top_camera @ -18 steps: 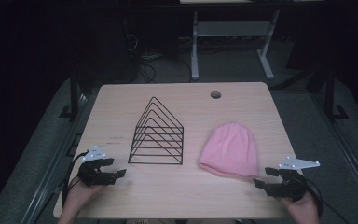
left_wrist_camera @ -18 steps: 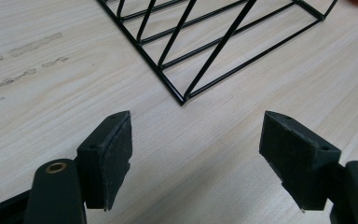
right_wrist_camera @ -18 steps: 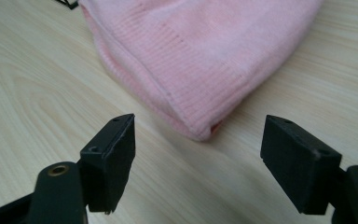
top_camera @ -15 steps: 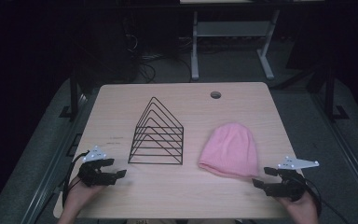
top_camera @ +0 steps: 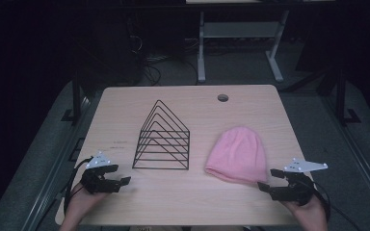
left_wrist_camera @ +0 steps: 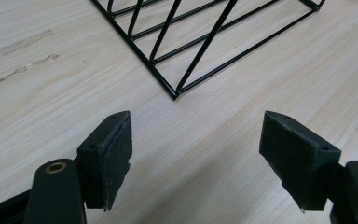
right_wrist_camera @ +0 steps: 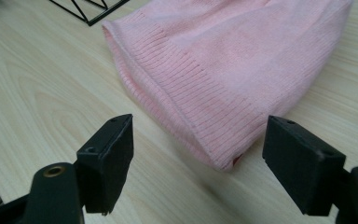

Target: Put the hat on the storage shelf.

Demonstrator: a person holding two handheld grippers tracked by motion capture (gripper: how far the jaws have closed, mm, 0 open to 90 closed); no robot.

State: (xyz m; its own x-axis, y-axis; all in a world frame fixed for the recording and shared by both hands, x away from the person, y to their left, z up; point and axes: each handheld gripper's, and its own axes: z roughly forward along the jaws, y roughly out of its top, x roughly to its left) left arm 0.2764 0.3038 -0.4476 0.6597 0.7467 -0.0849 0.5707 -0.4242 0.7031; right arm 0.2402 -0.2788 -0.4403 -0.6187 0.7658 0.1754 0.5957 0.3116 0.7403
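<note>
Right gripper (top_camera: pixel 270 186): jaws spread wide, nothing between them, resting at the table's (top_camera: pixel 183 202) near edge. The pink beanie (top_camera: pixel 237 154) lies just ahead of it, ribbed brim nearest, crown pointing away. Left gripper (top_camera: pixel 121 182), also spread and empty, sits well apart from the beanie, beyond the wire rack (top_camera: pixel 163 139). The right hand is judged better placed for the pick.

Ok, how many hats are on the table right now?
1. A single pink beanie lies flat on the table's right half, beside the black wire rack, just ahead of the open right gripper. Nothing seems hidden under it.
</note>
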